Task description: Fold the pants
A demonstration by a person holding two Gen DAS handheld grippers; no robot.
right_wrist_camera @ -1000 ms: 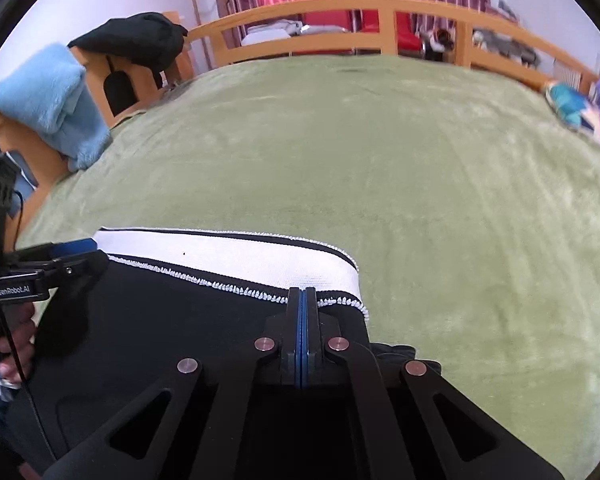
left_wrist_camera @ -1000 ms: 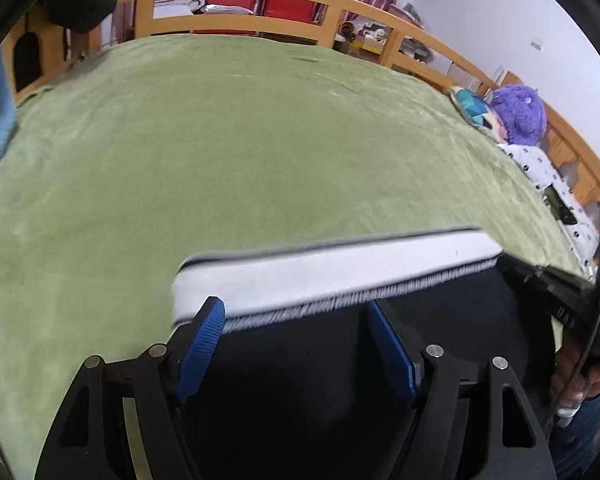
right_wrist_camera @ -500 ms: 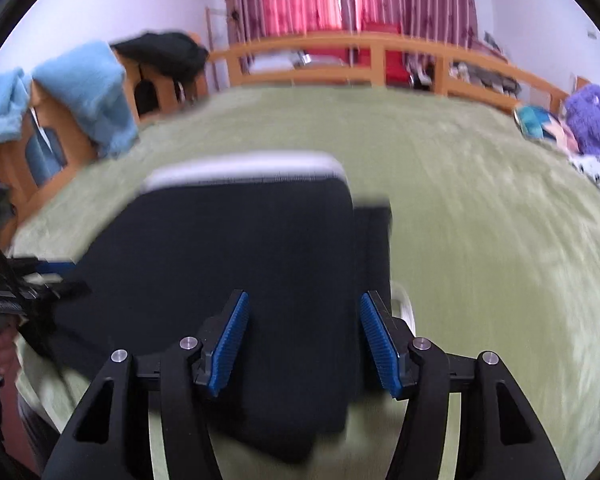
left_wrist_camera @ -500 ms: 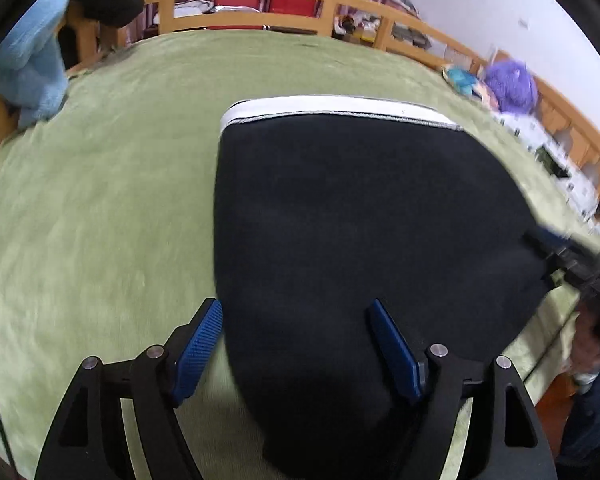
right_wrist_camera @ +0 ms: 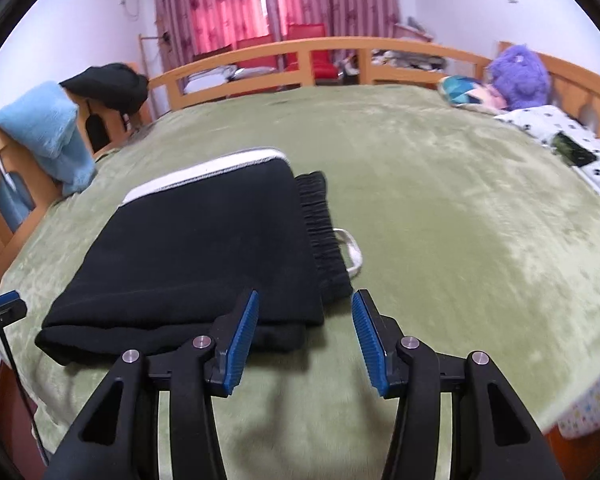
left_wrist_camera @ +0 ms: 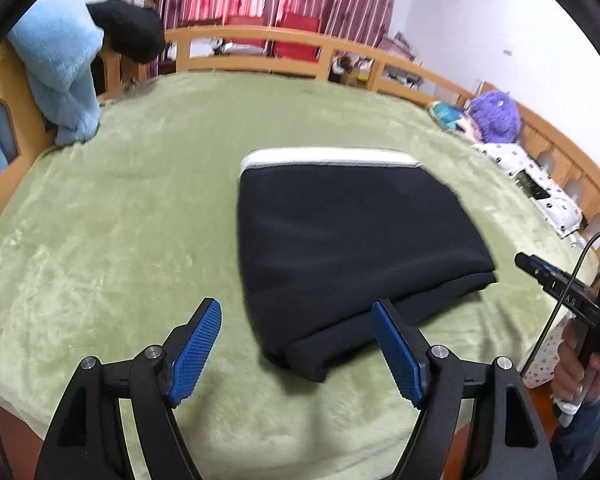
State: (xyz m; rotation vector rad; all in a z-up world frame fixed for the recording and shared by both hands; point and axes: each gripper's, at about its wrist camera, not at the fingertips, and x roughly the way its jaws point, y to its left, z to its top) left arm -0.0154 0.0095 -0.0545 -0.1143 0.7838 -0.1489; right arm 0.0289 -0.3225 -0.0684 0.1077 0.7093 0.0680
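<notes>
The black pants [left_wrist_camera: 352, 248] lie folded into a flat stack on the green bed [left_wrist_camera: 120, 220], near its front edge, white waistband [left_wrist_camera: 328, 158] turned toward the far rail. Only the right wrist view shows the ribbed black edge [right_wrist_camera: 320, 232] and a white drawstring loop [right_wrist_camera: 350, 250] sticking out on the stack's right side. The left gripper [left_wrist_camera: 296, 344] has its fingers spread wide, holding nothing, just short of the stack's near corner. The right gripper [right_wrist_camera: 304, 336] is likewise wide apart and empty, by the stack's right front corner.
</notes>
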